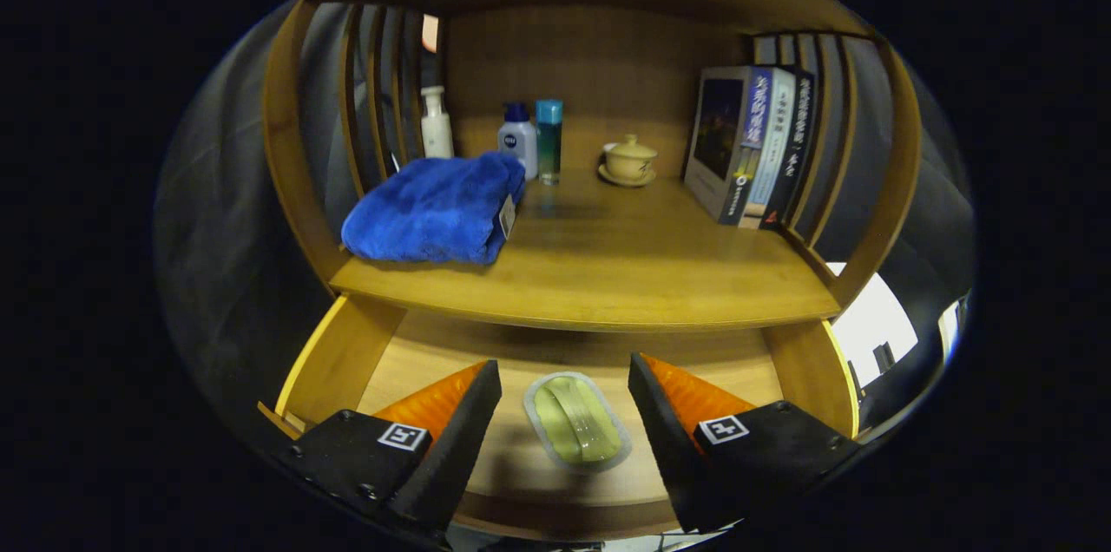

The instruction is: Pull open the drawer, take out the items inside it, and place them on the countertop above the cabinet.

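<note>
At the bottom of the frame the tool [564, 387] stands wide open, its two fingers spread apart and pressing on nothing. Between the fingers, low in the centre, a small oval container [577, 422] with a greenish inside and a clear lid lies flat on the floor of the pulled-open drawer [343, 357], touching neither finger. The drawer's wooden side walls run up on both sides of it toward the cabinet.

Just above the drawer, across the middle of the frame, runs the wooden counter [625, 274]. On its left part lies a folded blue towel [434, 209] with a small tag at its right edge. Behind the towel, toward upper centre, stand a white pump bottle [436, 122], a white bottle with a blue cap [517, 140] and a slim teal bottle [548, 140], the last two just beside one another. To their right sits a lidded cream cup on a saucer [628, 161]. At the right a row of books [753, 144] stands upright against the slatted side wall.
</note>
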The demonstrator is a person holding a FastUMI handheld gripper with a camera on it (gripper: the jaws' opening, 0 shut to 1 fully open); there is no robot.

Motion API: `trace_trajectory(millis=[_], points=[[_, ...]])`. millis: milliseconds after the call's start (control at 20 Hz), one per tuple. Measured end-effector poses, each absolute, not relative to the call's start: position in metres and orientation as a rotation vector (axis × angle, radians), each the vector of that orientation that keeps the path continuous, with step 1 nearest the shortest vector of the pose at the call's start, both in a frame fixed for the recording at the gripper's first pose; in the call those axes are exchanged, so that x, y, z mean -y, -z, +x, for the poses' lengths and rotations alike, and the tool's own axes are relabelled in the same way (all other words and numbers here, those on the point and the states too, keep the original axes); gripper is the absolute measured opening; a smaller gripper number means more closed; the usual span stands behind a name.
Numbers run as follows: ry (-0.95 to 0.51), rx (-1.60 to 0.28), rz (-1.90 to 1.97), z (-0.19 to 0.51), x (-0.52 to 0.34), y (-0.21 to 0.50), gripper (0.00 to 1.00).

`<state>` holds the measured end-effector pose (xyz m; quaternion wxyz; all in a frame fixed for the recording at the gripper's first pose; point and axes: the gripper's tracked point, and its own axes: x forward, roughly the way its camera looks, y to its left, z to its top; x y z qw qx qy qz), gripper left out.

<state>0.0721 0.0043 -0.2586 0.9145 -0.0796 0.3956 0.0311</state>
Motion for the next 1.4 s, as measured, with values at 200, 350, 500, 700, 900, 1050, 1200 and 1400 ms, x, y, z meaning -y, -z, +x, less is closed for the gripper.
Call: trace_trajectory(millis=[200,350,500,700,900,1050,1200,1400], points=[[-0.091,-0.99,-0.258,0.067,0.001,0.303,0.96],[-0.096,-1.097,-0.316,0.065,0.011,0.329,0.91],[-0.099,-1.189,-0.318,0.062,0.018,0.351,0.8],[-0.113,-1.254,-0.311,0.057,0.018,0.366,0.56],[-0.134,-1.257,-0.281,0.051,0.012,0.357,0.28],[-0.156,-1.247,-0.279,0.044,0.004,0.337,0.28],[-0.16,-1.207,-0.279,0.042,0.002,0.307,0.28],[-0.149,-1.167,-0.265,0.044,0.0,0.267,0.28]])
